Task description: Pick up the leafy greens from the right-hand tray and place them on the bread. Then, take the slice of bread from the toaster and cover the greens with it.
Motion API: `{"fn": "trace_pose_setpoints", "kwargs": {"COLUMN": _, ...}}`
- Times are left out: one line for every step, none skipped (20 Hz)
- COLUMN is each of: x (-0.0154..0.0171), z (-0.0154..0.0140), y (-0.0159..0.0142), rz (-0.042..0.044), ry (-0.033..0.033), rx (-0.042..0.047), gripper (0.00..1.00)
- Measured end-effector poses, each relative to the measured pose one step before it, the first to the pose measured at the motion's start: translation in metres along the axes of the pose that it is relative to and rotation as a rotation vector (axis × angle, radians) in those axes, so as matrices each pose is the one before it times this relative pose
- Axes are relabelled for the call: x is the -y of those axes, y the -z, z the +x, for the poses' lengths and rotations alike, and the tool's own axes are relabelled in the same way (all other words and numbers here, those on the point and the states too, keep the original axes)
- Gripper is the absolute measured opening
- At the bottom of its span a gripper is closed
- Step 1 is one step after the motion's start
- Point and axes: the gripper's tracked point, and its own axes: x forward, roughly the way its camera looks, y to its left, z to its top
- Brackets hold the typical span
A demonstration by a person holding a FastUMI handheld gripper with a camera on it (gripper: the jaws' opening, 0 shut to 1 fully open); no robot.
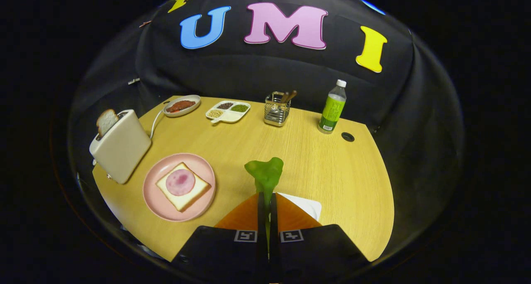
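My gripper (pixel 266 197) is shut on the leafy greens (pixel 265 174), which stick up from between the fingertips, lifted above the table. Just under and behind the fingers lies the white tray (pixel 309 207), partly hidden by them. Off to the left of the fingers, a pink plate (pixel 155 201) holds a slice of bread (pixel 186 199) with a round slice of ham (pixel 180 182) on top. Further left stands a cream toaster (pixel 122 149) with a second slice of bread (pixel 106 120) poking out of its slot.
At the back of the wooden table (pixel 323 172) sit a small oval dish with red food (pixel 181 105), a divided white dish with beans (pixel 228 110), a wire utensil basket (pixel 277 109) and a green bottle (pixel 332 108). A dark cable hole (pixel 347 137) lies near the bottle.
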Motion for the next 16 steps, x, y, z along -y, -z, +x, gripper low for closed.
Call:
{"fn": "trace_pose_setpoints", "kwargs": {"x": -0.00814, "z": -0.00266, "y": -0.00873, "rz": 0.00293, "ry": -0.00837, "rx": 0.01382, "gripper": 0.06}}
{"fn": "trace_pose_setpoints", "kwargs": {"x": -0.00872, "z": -0.00095, "y": -0.00835, "rz": 0.0003, "ry": -0.00864, "rx": 0.01343, "gripper": 0.06}}
{"fn": "trace_pose_setpoints", "kwargs": {"x": -0.00852, "z": 0.00041, "y": -0.00652, "rz": -0.00144, "ry": -0.00674, "rx": 0.00965, "gripper": 0.06}}
{"fn": "trace_pose_setpoints", "kwargs": {"x": -0.00809, "z": 0.00127, "y": -0.00517, "rz": -0.00323, "ry": -0.007, "rx": 0.0058, "gripper": 0.06}}
{"fn": "trace_pose_setpoints", "kwargs": {"x": -0.00995, "z": 0.00119, "y": -0.00236, "rz": -0.00076, "ry": -0.00879, "rx": 0.00041, "gripper": 0.05}}
{"fn": "trace_pose_setpoints", "kwargs": {"x": -0.01008, "z": 0.00154, "y": -0.00253, "rz": 0.00263, "ry": -0.01136, "rx": -0.00011, "gripper": 0.05}}
{"fn": "trace_pose_setpoints", "kwargs": {"x": -0.01026, "z": 0.00166, "y": -0.00196, "rz": 0.00426, "ry": -0.01143, "rx": 0.0025, "gripper": 0.05}}
{"fn": "trace_pose_setpoints", "kwargs": {"x": -0.01108, "z": 0.00197, "y": -0.00226, "rz": 0.0033, "ry": -0.01314, "rx": 0.00129, "gripper": 0.05}}
{"fn": "trace_pose_setpoints", "kwargs": {"x": -0.00897, "z": 0.00263, "y": -0.00166, "rz": 0.00052, "ry": -0.01055, "rx": -0.00032, "gripper": 0.05}}
{"fn": "trace_pose_setpoints", "kwargs": {"x": -0.01011, "z": 0.00234, "y": 0.00052, "rz": -0.00126, "ry": -0.01184, "rx": -0.00431, "gripper": 0.06}}
{"fn": "trace_pose_setpoints", "kwargs": {"x": -0.0098, "z": 0.00233, "y": 0.00106, "rz": -0.00258, "ry": -0.01278, "rx": -0.00547, "gripper": 0.05}}
{"fn": "trace_pose_setpoints", "kwargs": {"x": -0.0095, "z": 0.00315, "y": -0.00012, "rz": -0.00421, "ry": -0.01157, "rx": -0.00377, "gripper": 0.06}}
{"fn": "trace_pose_setpoints", "kwargs": {"x": -0.00832, "z": 0.0044, "y": 0.00058, "rz": -0.00637, "ry": -0.0093, "rx": -0.00433, "gripper": 0.06}}
{"fn": "trace_pose_setpoints", "kwargs": {"x": -0.00693, "z": 0.005, "y": 0.0009, "rz": -0.00712, "ry": -0.00734, "rx": -0.00518, "gripper": 0.06}}
{"fn": "trace_pose_setpoints", "kwargs": {"x": -0.00653, "z": 0.00508, "y": 0.00278, "rz": -0.00732, "ry": -0.00622, "rx": -0.00684, "gripper": 0.06}}
{"fn": "trace_pose_setpoints", "kwargs": {"x": -0.00627, "z": 0.00522, "y": 0.00231, "rz": -0.00614, "ry": -0.00606, "rx": -0.00945, "gripper": 0.05}}
